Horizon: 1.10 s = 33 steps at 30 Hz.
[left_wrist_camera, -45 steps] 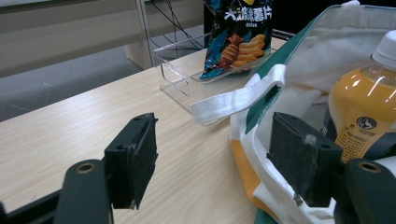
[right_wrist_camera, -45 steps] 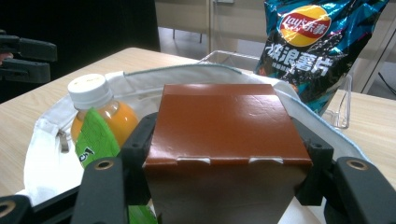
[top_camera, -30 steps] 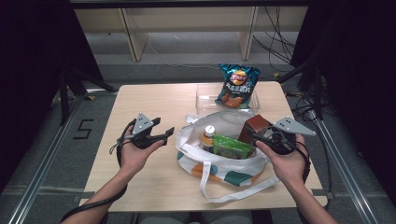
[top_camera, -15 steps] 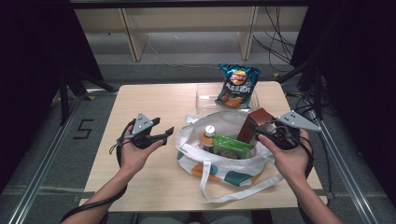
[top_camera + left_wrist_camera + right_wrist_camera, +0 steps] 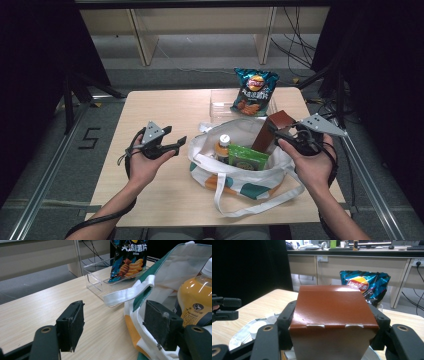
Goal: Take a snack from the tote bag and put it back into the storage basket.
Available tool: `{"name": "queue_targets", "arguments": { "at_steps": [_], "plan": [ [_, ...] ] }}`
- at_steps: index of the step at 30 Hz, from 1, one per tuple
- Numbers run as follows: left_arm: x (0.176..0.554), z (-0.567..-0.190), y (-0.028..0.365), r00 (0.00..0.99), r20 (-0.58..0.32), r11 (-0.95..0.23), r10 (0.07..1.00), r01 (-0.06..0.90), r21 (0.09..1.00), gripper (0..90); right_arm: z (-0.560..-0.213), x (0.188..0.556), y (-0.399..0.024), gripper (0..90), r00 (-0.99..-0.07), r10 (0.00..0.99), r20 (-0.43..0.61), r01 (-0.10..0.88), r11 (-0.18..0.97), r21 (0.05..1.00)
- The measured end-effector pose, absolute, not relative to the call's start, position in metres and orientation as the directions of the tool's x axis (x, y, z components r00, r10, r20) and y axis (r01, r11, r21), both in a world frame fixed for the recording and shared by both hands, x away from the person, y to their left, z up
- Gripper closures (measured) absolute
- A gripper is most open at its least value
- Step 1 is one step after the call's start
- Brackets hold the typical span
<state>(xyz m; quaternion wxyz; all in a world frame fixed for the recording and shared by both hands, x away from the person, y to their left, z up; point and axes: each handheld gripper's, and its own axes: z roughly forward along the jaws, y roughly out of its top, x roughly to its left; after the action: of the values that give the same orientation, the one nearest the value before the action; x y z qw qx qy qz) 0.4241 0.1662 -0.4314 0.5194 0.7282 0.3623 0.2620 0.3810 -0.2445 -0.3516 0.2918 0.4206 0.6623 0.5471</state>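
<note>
Brown box held over the tote bag
A glossy brown carton (image 5: 332, 322) was clamped between the jaws, tilted, its lower end inside the open white tote bag (image 5: 240, 172), which lay on the surface.

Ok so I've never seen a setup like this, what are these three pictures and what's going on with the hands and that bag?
A person sits at a wooden table, holding a two-jaw tool in each hand. The wide picture looks down from above; the other two come from cameras riding on each tool. The right gripper clamps a brown box over an open tote bag, which holds an orange drink bottle and a green packet. The left gripper is open beside the bag, holding nothing. Farther back a chip bag leans in a clear tray.
</note>
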Motion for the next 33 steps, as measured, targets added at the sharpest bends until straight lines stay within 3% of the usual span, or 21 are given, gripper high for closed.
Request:
{"name": "queue_targets", "arguments": {
  "at_steps": [33],
  "plan": [
    [0.424, -0.431, 0.165, 0.599, 0.006, -0.200, 0.801, 0.258, 0.945, 31.7, -0.321, 0.388, -0.247, 39.4, -0.464, 0.882, 0.081, 0.188, 0.009, 0.982]
  ]
}}
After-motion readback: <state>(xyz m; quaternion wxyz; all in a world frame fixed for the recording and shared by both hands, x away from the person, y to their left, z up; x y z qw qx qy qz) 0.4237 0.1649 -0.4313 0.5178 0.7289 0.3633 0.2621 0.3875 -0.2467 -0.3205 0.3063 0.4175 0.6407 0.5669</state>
